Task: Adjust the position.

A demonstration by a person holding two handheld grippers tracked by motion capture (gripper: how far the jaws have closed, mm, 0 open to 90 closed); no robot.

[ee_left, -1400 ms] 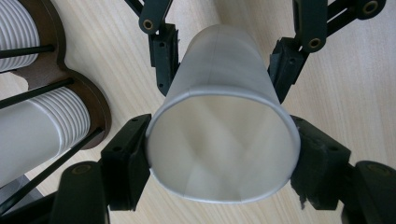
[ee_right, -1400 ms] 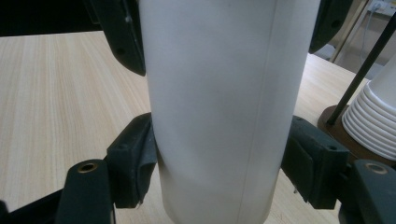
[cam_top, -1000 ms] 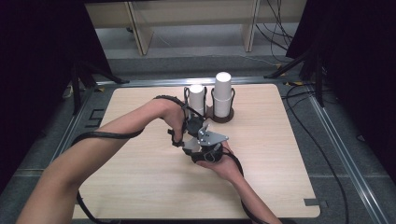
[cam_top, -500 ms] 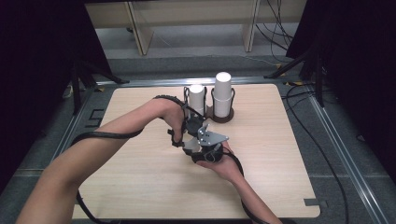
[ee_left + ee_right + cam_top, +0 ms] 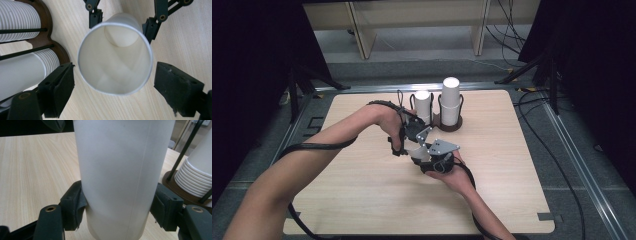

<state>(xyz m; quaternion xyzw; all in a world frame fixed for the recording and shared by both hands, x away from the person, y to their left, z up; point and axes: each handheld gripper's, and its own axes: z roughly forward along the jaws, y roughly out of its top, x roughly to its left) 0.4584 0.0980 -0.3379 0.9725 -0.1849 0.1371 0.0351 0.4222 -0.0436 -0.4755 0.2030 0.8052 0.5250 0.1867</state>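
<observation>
A white paper cup stands upright at the middle of the table, between the two hands. My right gripper is shut on its lower wall, with both pads pressing the sides. From above, my left gripper looks down into the cup's mouth. Its jaws have just been opening and now stand clear of the rim on both sides. The right gripper's fingers show lower on the cup in that view. In the high view the left gripper sits above the cup and the right gripper beside it.
A dark brown cup stand with black wire posts stands at the back of the table. It holds a shorter stack of white cups and a taller stack. That stand lies close behind the grippers. Cables trail from both hands.
Both hands and the cup stay at the same spot mid-table. The left gripper sits a touch differently over the cup's top; nothing else differs.
</observation>
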